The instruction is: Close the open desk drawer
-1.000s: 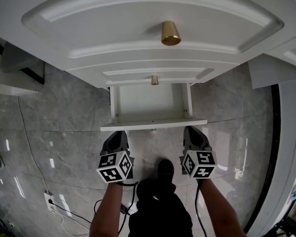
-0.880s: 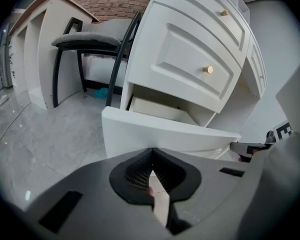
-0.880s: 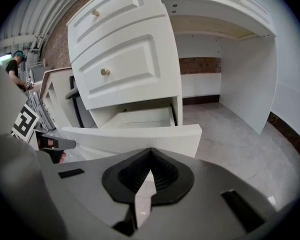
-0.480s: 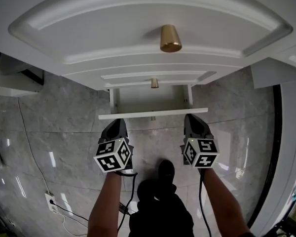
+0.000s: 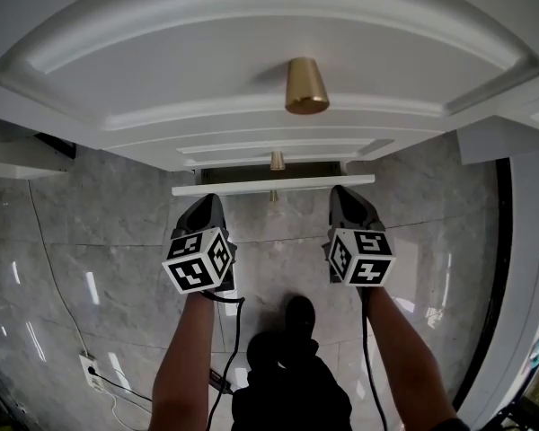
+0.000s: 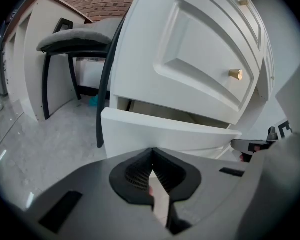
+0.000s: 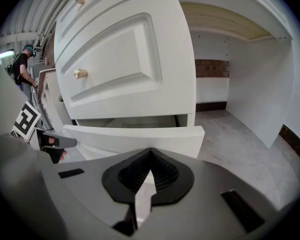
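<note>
Low on the desk front, drawer: the white drawer (image 5: 272,185) stood pulled out only a little, with a dark gap showing behind its panel; it sat below two closed drawer fronts (image 5: 251,52).
Drawer from the gripper views: its panel (image 6: 165,134) jutted out from the desk body, and the pale inside showed above its top edge (image 7: 135,136).
Left gripper: the left gripper (image 5: 210,199) met the left end of the drawer's panel, its jaws pressed together to a single point with nothing between them (image 6: 151,153).
Right gripper: the right gripper (image 5: 341,192) met the right end of the same panel, its jaws likewise pressed together and empty (image 7: 150,153).
Marker cubes: one cube (image 5: 198,260) rode on the near end of the left gripper, the other (image 5: 360,257) on the right.
Knobs: a large gold knob (image 5: 306,88) stood on the top front, a small gold knob (image 5: 277,161) just above the drawer.
Floor: grey marble tile (image 5: 99,241) lay under everything, with a dark shoe (image 5: 298,312) near, between the forearms.
Cable: a black cable (image 5: 236,330) hung from the left gripper.
Chair: a grey-seated chair (image 6: 75,39) on black legs stood to the left of the desk.
</note>
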`<state>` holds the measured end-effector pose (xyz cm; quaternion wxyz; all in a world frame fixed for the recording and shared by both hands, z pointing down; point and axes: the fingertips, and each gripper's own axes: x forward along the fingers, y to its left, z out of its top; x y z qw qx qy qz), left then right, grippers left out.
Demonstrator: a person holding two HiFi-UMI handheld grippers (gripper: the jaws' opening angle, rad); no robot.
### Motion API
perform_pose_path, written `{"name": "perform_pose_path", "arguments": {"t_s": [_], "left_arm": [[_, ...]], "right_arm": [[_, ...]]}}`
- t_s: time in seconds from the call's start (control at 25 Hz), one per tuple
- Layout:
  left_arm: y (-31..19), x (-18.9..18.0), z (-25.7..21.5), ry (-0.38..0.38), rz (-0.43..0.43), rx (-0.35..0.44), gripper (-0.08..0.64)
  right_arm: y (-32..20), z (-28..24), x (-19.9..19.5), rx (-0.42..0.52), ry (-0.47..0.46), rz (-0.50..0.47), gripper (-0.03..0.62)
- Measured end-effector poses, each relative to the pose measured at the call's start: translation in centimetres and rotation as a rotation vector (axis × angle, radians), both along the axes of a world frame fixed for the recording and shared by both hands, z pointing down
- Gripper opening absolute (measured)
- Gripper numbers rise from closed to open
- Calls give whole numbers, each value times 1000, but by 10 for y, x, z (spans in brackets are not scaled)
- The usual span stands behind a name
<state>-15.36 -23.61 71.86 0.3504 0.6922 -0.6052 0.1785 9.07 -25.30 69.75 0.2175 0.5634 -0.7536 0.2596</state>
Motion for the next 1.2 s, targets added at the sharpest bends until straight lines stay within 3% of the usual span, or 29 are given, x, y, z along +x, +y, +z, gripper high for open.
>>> {"name": "perform_pose_path", "arguments": {"t_s": [1.2], "left_arm": [[-45, -3, 1, -16, -13, 26, 9]], "right_arm": [[-45, 2, -3, 56, 40, -64, 5]]}}
